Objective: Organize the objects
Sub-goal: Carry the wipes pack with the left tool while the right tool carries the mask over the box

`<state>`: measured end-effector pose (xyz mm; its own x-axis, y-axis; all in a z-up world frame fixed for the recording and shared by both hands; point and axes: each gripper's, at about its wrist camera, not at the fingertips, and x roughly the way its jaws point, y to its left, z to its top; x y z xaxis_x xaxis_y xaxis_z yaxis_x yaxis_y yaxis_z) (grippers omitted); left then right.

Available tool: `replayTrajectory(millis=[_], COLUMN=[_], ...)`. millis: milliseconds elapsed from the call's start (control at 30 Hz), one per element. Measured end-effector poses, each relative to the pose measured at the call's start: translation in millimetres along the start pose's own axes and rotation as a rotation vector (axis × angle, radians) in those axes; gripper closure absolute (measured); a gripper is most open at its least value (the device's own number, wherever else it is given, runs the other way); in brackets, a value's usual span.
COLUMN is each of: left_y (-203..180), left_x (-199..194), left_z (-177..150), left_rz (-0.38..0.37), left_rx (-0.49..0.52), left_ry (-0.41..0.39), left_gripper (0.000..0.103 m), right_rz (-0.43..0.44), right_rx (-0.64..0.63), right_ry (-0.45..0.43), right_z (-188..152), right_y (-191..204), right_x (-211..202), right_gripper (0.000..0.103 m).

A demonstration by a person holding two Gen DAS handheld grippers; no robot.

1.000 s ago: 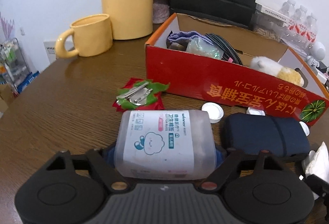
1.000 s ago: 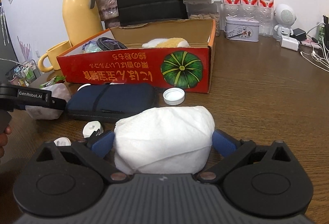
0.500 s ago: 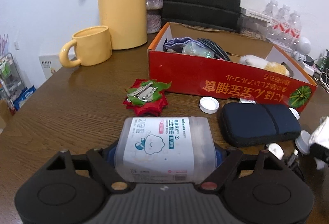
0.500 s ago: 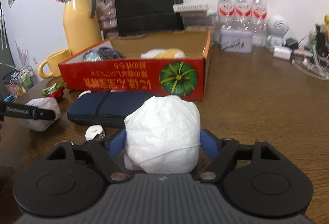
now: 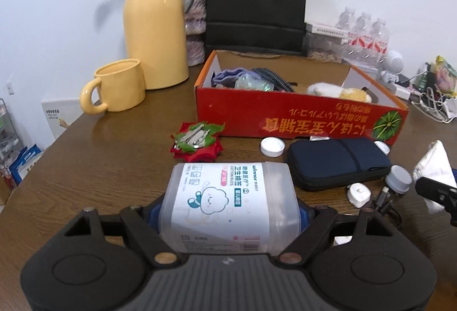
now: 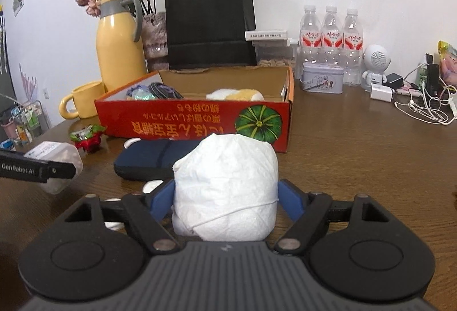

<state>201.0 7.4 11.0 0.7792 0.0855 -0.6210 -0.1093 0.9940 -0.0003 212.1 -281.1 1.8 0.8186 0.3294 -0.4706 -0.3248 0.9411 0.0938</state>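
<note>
My left gripper (image 5: 228, 211) is shut on a clear cotton swab box (image 5: 228, 202) with a white label, held above the table short of the red cardboard box (image 5: 285, 122). My right gripper (image 6: 225, 196) is shut on a white tissue bundle (image 6: 225, 185), also lifted, in front of the red box (image 6: 194, 122). The red box holds a cloth, a black cable and a plush toy (image 5: 337, 91). A navy pouch (image 5: 337, 162), a red-green hair clip (image 5: 197, 142) and several white caps (image 5: 271, 146) lie on the table before the box.
A yellow thermos (image 5: 155, 33) and yellow mug (image 5: 117, 91) stand left of the box. A black paper bag (image 6: 208, 22) is behind it. Water bottles (image 6: 331, 33), a tin (image 6: 322, 79), a white speaker and cables (image 6: 422, 108) are at the right.
Both grippers rose and drew back from the box with their loads. The tissue bundle now stands more upright in the right gripper.
</note>
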Motion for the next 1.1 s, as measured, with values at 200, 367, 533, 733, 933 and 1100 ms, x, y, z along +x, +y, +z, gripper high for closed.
replayTrajectory(millis=[200, 367, 533, 733, 933, 1100], left_y=[-2.1, -9.6, -19.1, -28.8, -37.5, -40.9], left_x=[-10.7, -13.8, -9.8, 2.2, 22.8, 45.2], left_z=[13.3, 32.4, 54.4, 82.0, 107.2, 128.2], left_rz=[-0.034, -0.064, -0.090, -0.101, -0.098, -0.094], left_rx=[0.013, 0.031, 0.046, 0.048, 0.041, 0.024], left_ry=[-0.049, -0.097, -0.139, -0.174, -0.192, -0.206], left_gripper=[0.022, 0.022, 0.022, 0.022, 0.022, 0.022], right_rz=[-0.007, -0.007, -0.007, -0.013, -0.034, -0.048], right_rx=[0.002, -0.010, -0.029, -0.041, -0.044, -0.032], right_ry=[-0.027, -0.058, -0.091, -0.118, -0.123, -0.106], right_z=[12.6, 32.0, 56.0, 81.3, 102.1, 114.3], right_y=[10.0, 20.7, 31.0, 37.1, 34.3, 25.1], right_x=[-3.5, 1.4, 11.2, 28.4, 55.1, 82.8], right_gripper=[0.024, 0.024, 0.024, 0.024, 0.024, 0.024])
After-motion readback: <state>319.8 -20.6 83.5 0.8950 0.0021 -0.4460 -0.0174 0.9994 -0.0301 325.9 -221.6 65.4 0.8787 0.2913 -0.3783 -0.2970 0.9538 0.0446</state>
